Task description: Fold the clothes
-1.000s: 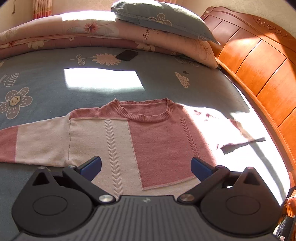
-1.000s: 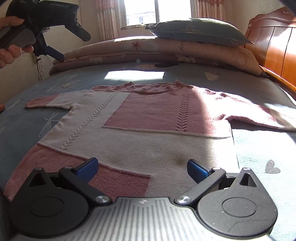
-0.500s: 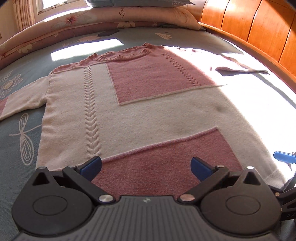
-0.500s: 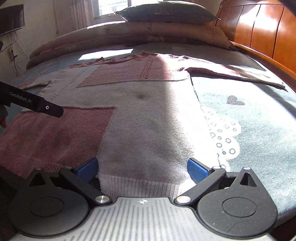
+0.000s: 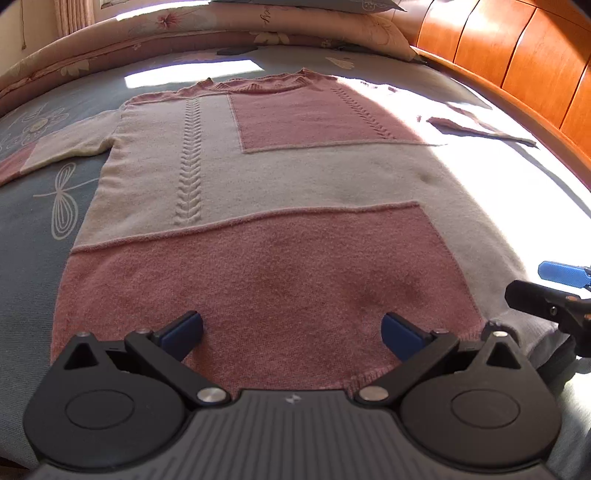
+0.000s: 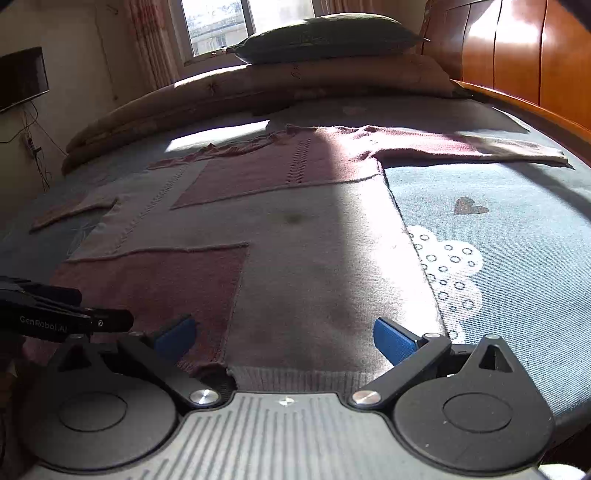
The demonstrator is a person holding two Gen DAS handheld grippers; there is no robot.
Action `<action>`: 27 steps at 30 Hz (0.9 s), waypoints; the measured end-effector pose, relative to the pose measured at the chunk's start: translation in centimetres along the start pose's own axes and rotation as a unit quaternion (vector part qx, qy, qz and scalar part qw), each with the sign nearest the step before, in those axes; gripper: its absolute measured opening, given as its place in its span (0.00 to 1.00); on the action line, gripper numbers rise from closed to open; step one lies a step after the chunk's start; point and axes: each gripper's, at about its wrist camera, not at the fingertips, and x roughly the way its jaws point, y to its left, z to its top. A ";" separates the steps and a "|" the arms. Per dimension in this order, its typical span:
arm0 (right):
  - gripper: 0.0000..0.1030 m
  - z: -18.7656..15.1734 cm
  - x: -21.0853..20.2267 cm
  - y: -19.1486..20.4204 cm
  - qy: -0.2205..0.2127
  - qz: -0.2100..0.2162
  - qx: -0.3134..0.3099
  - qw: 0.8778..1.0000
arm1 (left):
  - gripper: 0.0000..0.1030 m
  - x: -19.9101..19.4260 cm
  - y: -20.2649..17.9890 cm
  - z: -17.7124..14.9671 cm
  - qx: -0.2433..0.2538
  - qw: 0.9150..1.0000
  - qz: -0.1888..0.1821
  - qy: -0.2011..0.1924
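Note:
A pink and cream knitted sweater [image 5: 280,192] lies flat on the bed, front up, both sleeves spread out to the sides. My left gripper [image 5: 291,332] is open just above the pink panel at the sweater's hem, left of centre. My right gripper [image 6: 282,338] is open over the cream part of the same hem [image 6: 295,376], near its right corner. Each gripper shows in the other's view: the right gripper [image 5: 554,291] at the right edge, the left gripper [image 6: 62,317] at the left edge. Nothing is between either pair of fingers.
The bed has a blue-grey patterned sheet [image 6: 498,236]. Folded quilts [image 5: 221,33] and a pillow [image 6: 325,37] are stacked at the far end. An orange wooden headboard [image 5: 517,62] runs along the right side. A window [image 6: 218,22] and a wall screen [image 6: 22,77] are beyond.
Both grippers came down from above the bed and closer to the sweater's bottom hem. They stayed open throughout.

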 end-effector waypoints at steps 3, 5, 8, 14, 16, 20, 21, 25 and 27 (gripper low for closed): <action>1.00 -0.5 0.7 -0.9 0.012 -0.024 0.008 1.000 | 1.00 0.1 -0.7 -0.8 0.026 0.999 0.017 -0.007; 1.00 -0.9 0.3 -1.1 0.008 -0.026 -0.001 1.000 | 0.99 -0.1 -0.5 -0.9 0.020 1.000 0.015 -0.010; 1.00 -1.3 -0.2 -1.3 0.009 -0.028 0.000 1.000 | 0.99 -0.1 -0.4 -1.0 0.019 1.000 0.012 -0.012; 1.00 1.0 -0.6 -2.6 -0.021 -0.001 0.065 0.998 | 0.99 0.0 -0.3 -0.7 0.014 1.000 0.014 -0.007; 1.00 2.8 0.0 -3.0 -0.034 0.014 0.081 0.996 | 0.99 0.0 -0.3 -0.7 0.014 1.000 0.013 -0.005; 1.00 7.1 2.9 -3.3 -0.038 0.063 0.119 0.990 | 0.99 0.0 -0.1 -0.7 0.017 1.000 0.008 -0.004; 1.00 8.0 3.9 -3.1 -0.035 0.074 0.127 0.989 | 0.99 -0.1 0.0 -0.7 0.019 1.000 0.005 -0.004; 1.00 11.4 8.3 -2.3 -0.012 0.111 0.150 0.982 | 0.99 -0.1 0.1 -0.7 0.025 1.000 -0.001 -0.001; 1.00 12.4 10.4 -1.8 0.005 0.129 0.158 0.979 | 0.99 0.0 0.0 -0.7 0.027 1.000 0.000 -0.002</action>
